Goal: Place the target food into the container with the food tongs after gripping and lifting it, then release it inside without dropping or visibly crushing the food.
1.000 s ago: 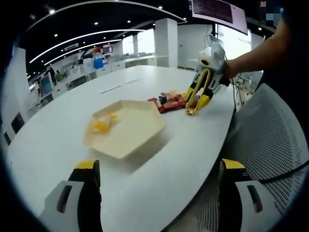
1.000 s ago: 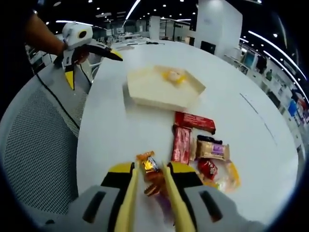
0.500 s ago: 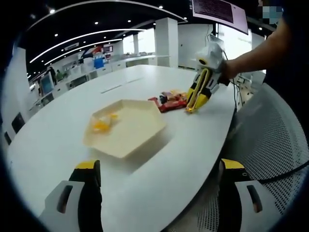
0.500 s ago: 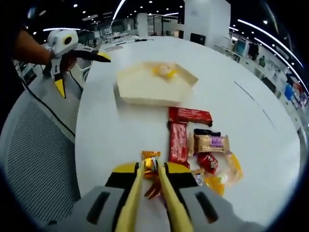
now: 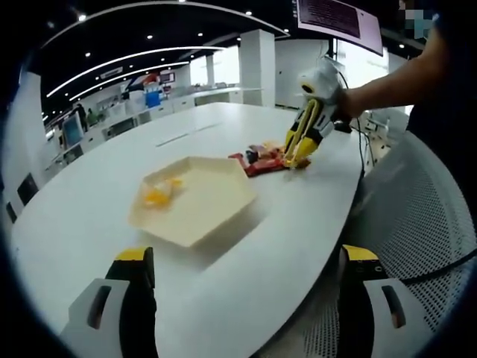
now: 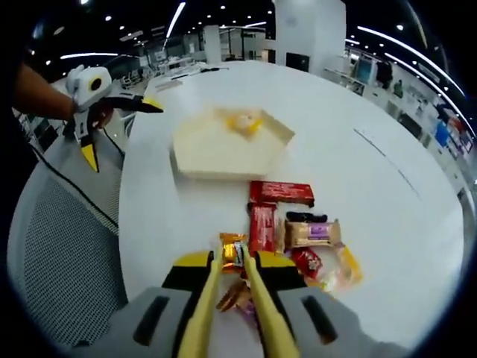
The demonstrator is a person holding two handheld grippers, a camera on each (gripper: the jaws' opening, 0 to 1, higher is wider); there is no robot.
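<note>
Right gripper view: my right gripper (image 6: 232, 262) has its tongs clamped on an orange-wrapped candy (image 6: 232, 251), raised above the white table (image 6: 387, 201) beside a cluster of wrapped snacks (image 6: 302, 235). The cream hexagonal container (image 6: 223, 145) sits farther along, yellow food inside. My left gripper (image 5: 242, 272) waits with jaws spread wide near the table edge. Ceiling lights dot an open-plan office; a mesh chair (image 6: 59, 246) stands alongside.
</note>
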